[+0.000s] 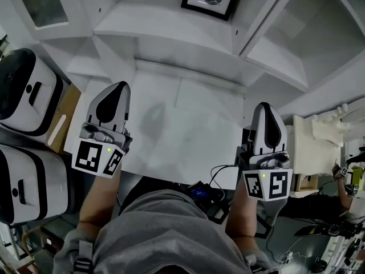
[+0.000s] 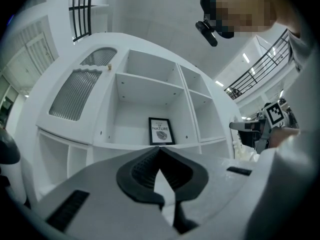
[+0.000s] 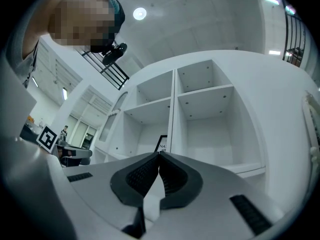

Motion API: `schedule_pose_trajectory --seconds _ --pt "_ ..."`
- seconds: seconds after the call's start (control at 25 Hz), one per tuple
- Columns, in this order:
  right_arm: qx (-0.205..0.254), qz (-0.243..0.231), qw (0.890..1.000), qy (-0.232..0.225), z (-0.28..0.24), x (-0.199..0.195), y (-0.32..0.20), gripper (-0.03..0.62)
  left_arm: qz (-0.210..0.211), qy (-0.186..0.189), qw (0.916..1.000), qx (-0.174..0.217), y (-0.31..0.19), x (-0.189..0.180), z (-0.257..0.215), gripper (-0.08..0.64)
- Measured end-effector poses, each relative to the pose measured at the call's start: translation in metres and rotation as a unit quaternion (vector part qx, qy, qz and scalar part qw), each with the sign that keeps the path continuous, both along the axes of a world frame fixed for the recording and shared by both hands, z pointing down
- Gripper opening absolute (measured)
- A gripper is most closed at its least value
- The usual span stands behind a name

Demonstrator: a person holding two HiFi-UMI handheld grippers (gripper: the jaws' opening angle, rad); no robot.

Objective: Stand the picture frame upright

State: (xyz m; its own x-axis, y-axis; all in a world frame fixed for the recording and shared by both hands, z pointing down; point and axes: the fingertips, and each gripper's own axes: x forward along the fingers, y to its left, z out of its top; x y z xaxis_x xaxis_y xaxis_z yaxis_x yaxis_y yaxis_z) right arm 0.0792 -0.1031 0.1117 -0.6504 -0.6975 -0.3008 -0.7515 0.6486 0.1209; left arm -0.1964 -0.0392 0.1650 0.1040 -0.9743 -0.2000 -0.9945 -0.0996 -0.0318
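At the far side, a big white wooden shelf unit with open compartments; nearer, a flat white worktop. In the middle compartment, standing upright against the back wall: the small black picture frame with a leaf print. Well apart from it, on the near side over the worktop: left tongs and right tongs, both closed, nothing between the jaws. Probably the standing step done already. Next, if anything: only checking the frame stays steady.
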Motion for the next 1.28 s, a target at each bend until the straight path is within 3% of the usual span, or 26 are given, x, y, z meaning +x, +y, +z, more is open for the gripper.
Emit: schedule_pose_trajectory --seconds 0.28,0.56,1.28 --pt "0.000 -0.007 1.000 -0.012 -0.004 -0.009 0.010 0.028 0.017 -0.008 0.9998 -0.002 0.008 -0.003 -0.001 0.006" --pt "0.015 -0.020 1.000 -0.004 -0.007 -0.021 0.017 0.028 0.006 0.002 0.9999 0.008 0.016 -0.018 -0.002 0.006" --pt "0.021 -0.023 0.999 0.010 -0.001 -0.035 0.024 0.028 0.011 0.001 0.9999 0.008 0.023 -0.014 -0.001 0.006"
